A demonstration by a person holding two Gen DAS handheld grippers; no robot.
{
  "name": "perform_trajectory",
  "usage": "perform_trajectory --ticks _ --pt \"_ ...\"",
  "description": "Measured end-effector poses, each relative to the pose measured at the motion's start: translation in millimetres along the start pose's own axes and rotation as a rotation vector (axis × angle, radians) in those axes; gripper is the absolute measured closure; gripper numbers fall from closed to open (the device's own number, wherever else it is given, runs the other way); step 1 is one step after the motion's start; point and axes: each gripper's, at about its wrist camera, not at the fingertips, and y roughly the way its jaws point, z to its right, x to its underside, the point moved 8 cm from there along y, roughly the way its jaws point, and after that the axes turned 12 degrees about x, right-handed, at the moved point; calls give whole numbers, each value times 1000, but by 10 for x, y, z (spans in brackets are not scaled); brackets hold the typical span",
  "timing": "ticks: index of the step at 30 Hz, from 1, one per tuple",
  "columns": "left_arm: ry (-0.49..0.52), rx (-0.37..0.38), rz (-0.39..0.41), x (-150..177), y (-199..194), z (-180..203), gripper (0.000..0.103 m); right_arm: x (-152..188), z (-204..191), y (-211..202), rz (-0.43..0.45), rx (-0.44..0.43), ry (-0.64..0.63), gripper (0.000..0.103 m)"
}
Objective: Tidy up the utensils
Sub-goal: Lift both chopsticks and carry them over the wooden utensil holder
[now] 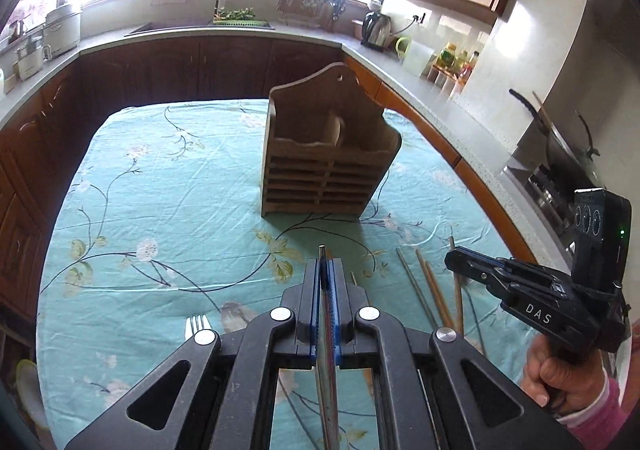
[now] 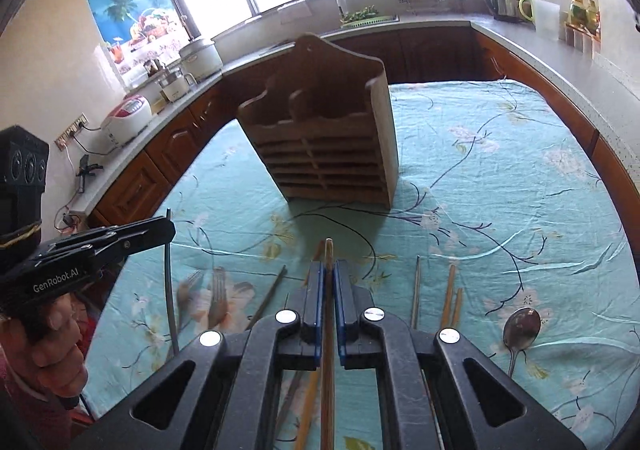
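Wood and steel are what I'm carrying: my left gripper [image 1: 327, 270] is closed on a metal chopstick [image 1: 321, 250], its tip poking out at centre frame, and my right gripper [image 2: 328, 272] is closed on a wooden chopstick [image 2: 329, 250] the same way. Both are light, stiff and thin. I judge the steel one slick, so a pinch near mid-length should keep it from swivelling; the wooden one should grip more readily.

The holder [image 1: 326, 153] stands upright in mid-frame on the turquoise cloth [image 1: 160, 189], two open pockets on top, apparently empty. It looks light enough to tip if I knock its scalloped front lip.

More chopsticks [image 2: 452, 294] lie at lower right of the right view, a spoon [image 2: 520, 326] further right, and forks [image 2: 218, 292] at lower left. Another fork [image 1: 198, 324] shows low left in the left view.

There is open cloth on both sides of the holder. The table edge curves close to the counter [image 1: 460, 97] at right, so I'd approach from above.
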Motion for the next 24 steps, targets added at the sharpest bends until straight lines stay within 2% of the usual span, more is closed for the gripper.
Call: perform_trajectory --ticks 4,12,19,24 --pt "7 15 86 32 -585 74 100 -75 -46 -346 70 -12 11 98" --pt "38 29 207 66 -1219 264 100 -329 -125 -822 194 -23 8 98" --pt "61 17 291 -127 -1357 305 100 -731 -137 -917 270 -19 5 98" --pt "65 -1 341 -353 -1254 237 100 -1054 -108 -888 318 -7 19 98"
